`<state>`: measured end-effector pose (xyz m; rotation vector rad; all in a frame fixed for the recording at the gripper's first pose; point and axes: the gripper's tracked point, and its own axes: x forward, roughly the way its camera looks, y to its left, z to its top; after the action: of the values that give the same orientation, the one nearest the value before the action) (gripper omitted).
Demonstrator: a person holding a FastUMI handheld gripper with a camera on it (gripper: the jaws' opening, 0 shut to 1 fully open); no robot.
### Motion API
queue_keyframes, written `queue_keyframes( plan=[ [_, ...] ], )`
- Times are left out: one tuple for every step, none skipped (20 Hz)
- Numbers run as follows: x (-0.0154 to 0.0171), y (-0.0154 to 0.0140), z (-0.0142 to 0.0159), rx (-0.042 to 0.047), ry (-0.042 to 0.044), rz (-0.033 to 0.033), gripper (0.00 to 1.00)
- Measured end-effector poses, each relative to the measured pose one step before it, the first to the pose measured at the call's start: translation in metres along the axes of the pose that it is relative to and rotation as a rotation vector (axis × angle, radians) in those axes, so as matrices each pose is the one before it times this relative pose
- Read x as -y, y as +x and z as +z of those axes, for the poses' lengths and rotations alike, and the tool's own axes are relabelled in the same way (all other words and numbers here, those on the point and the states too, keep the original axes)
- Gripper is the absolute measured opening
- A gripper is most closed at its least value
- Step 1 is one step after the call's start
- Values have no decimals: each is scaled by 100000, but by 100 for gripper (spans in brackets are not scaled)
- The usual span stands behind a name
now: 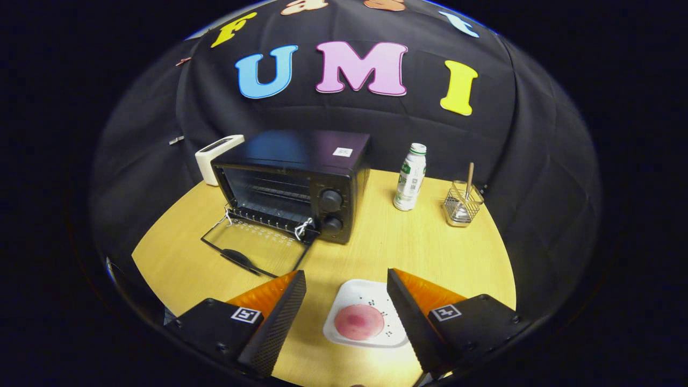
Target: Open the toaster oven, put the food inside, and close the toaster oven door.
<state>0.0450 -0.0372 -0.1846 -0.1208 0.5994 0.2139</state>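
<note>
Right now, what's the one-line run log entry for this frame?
oven door: open | food on plate: between fingers | gripper: open

The right finger (pixel 411 317) of the gripper (pixel 346 285), whose fingers stand wide apart, covers the white plate's (pixel 349 295) right edge. The toaster oven (pixel 301 177) hides part of the white device (pixel 215 156) behind it; its interior is too dark to make out.
</note>
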Motion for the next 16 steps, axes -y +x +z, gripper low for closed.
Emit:
queue_keyframes(
  plan=[
    [1074, 406, -535, -2109, 1295, 358, 99],
    [954, 384, -582, -2610, 1340, 562, 99],
    [1042, 577, -685, -2796, 1178, 266, 98],
    [1107, 556, -682, -2955, 987, 533, 99],
    [1139, 581, -683, -2452, 555, -196, 99],
    [1324, 584, -667, -2906, 319, -1356, 99],
    [1279, 557, -822, -3585, 416, -1399, 99],
    [964, 413, -860, -3472, 1398, -1047, 99],
    [612, 374, -800, -3513, 1806, 63, 99],
    [453, 376, -653, -2750, 1201, 293, 98],
    [409, 481, -623, -2695, 249, 166, 97],
    [319, 352, -616, -2575, -453, 18, 98],
    [455, 261, -554, -2284, -499, -649, 98],
    [556, 415, -556, -1823, -301, -813, 98],
    [352, 424, -544, -1973, 273, -398, 97],
    [143, 244, -670, -2250, 862, 270, 98]
  ],
)
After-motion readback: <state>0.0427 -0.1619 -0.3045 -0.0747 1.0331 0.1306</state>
